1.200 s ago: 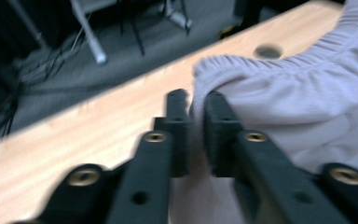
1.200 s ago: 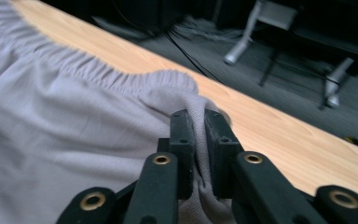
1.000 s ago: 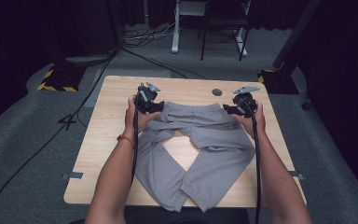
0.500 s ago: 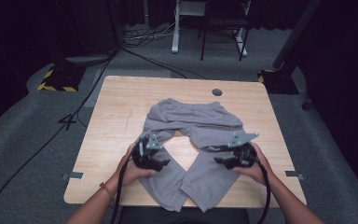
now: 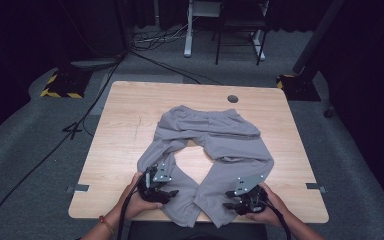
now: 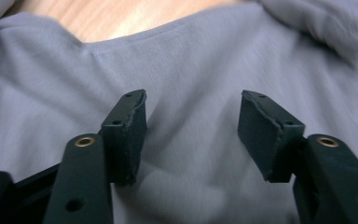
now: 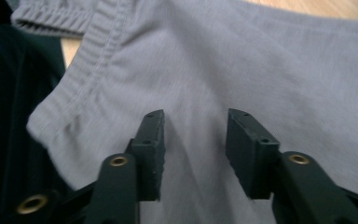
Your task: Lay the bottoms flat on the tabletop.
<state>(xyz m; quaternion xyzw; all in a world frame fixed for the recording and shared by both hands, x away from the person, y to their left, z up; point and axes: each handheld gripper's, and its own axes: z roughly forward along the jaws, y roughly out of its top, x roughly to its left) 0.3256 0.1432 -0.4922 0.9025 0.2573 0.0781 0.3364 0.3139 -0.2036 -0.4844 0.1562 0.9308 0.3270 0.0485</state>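
Grey trousers (image 5: 220,137) lie flat on the wooden table (image 5: 125,115), waistband at the far side and both legs running toward me. My left gripper (image 5: 171,193) rests low on the left leg's end; in the left gripper view its jaws (image 6: 191,126) stand apart over grey cloth (image 6: 191,60) and have just been closing. My right gripper (image 5: 231,205) sits on the right leg's end. Its jaws (image 7: 195,149) have also just been closing, now narrower, with a ridge of cloth between them and a gap still showing. The ribbed cuff (image 7: 91,51) lies to their left.
The table's near edge (image 5: 200,220) runs just below both grippers. A round cable hole (image 5: 233,99) sits at the far side of the table. Cables (image 5: 55,150) trail over the grey floor at left, and a stand's legs (image 5: 187,30) are behind the table.
Both hands have come from the waistband at the far side down to the leg ends near the front edge. Both pairs of jaws have narrowed.
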